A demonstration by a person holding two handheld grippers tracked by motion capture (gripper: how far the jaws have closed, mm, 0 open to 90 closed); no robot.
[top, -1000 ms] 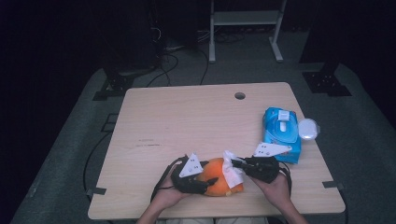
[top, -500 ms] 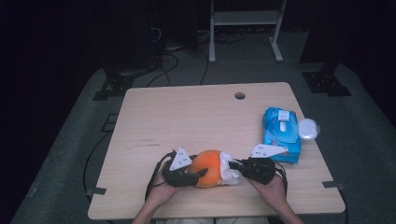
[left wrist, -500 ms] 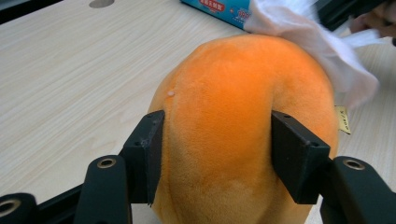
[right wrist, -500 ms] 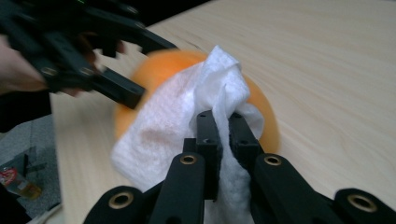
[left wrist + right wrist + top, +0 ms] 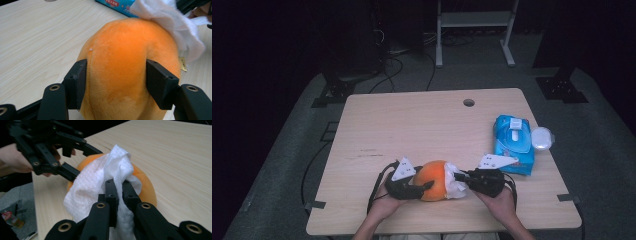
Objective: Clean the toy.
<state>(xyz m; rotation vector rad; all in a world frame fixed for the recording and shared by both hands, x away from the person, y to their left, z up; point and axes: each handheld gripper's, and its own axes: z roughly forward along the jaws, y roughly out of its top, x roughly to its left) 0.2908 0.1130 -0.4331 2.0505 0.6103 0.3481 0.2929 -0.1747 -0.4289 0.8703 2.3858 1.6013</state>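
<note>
Near the front edge of the surface (image 5: 422,125), the orange plush ball (image 5: 433,180) sits where it sat half a second ago, the left claw (image 5: 116,82) clamped on its sides. The right claw (image 5: 119,192), pinched on a white wipe (image 5: 100,185), now presses the wipe lower on the ball's right flank. A blue wipe pack (image 5: 513,142) and its round lid (image 5: 542,138) lie well apart to the right. The wipe hides part of the ball; its underside is cut off.
</note>
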